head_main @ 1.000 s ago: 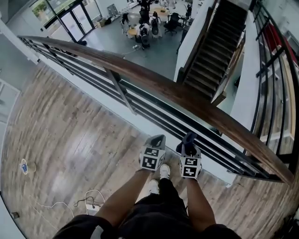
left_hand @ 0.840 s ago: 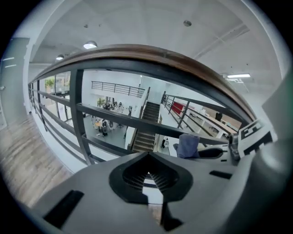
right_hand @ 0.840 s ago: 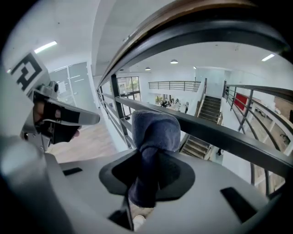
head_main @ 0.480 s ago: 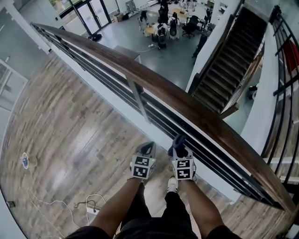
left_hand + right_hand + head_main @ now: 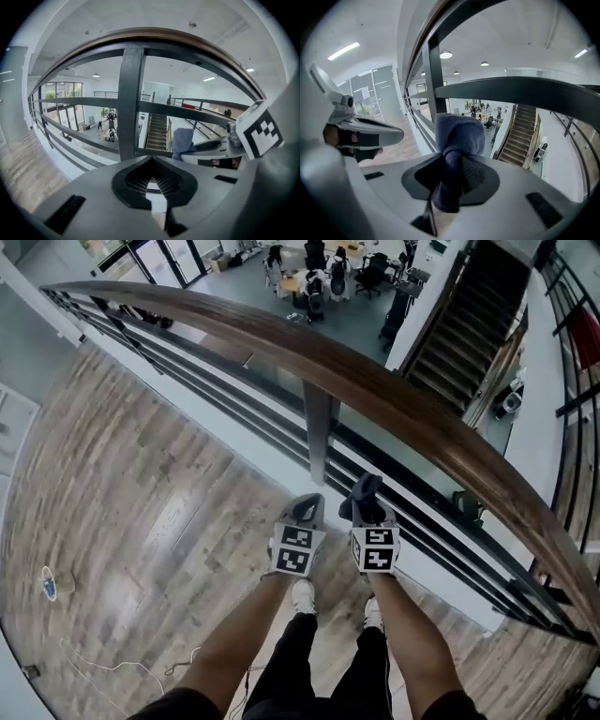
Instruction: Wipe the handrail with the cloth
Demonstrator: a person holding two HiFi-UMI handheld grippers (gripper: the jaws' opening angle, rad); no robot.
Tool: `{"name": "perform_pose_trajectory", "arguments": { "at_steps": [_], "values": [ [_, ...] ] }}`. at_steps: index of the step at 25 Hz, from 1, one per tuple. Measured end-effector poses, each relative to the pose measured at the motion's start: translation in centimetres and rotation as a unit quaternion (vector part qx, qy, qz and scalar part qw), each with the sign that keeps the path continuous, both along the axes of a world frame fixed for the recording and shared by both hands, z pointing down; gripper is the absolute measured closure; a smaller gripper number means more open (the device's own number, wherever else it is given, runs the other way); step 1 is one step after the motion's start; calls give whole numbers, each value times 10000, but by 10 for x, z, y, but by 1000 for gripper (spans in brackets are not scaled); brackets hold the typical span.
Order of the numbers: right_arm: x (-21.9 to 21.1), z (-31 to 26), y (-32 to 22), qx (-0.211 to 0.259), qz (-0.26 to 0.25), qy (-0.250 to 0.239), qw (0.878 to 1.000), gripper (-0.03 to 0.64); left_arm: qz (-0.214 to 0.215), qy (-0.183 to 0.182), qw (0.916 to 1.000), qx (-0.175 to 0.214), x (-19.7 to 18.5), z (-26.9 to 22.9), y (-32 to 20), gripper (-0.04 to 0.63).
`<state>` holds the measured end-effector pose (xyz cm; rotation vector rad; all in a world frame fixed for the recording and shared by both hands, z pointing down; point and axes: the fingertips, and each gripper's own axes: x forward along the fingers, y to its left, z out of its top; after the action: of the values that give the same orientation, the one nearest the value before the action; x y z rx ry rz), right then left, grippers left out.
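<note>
Handrail above wood floor, atrium below

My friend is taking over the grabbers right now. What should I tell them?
Left gripper: shut, empty.
Right gripper: shut on the blue cloth.
Both are held low by the railing post, below the wooden handrail.
The cloth is not touching the handrail.
Done: cloth in hand.
Left: lift the cloth onto the handrail and wipe along it.

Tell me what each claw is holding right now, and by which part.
The right claw is shut on the blue cloth, pinched at its bunched middle. The left claw is shut and holds nothing.
</note>
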<state>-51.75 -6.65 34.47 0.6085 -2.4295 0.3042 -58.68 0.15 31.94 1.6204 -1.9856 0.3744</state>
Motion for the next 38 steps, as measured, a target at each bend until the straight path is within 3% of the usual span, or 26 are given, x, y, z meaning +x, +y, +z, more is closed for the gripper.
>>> {"name": "perform_pose_trajectory", "arguments": {
  "at_steps": [6,10,12,16,20,30,38],
  "values": [
    [-60,16,-23,47,166,-331,9993,520,140,-203,9991,345,-46,27,-22,597],
    [-86,31,-31,34,150,-297,9994,520,21,207,9991,369,-65,49,-23,597],
    [-90,37,-37,1,295,-314,9991,520,43,245,9992,319,-67,58,-19,597],
    [-89,45,-44,-98,565,-302,9979,520,91,-15,9994,319,-69,68,-16,597],
    [-81,57,-52,-129,672,-117,9976,520,-66,-95,9988,484,-70,67,-26,597],
    [-37,62,-59,-288,939,-220,9949,520,280,2,9985,478,-20,65,-43,597],
    [50,58,-78,-390,1240,-336,9910,520,867,-89,9953,410,58,66,-79,597]
  ]
}}
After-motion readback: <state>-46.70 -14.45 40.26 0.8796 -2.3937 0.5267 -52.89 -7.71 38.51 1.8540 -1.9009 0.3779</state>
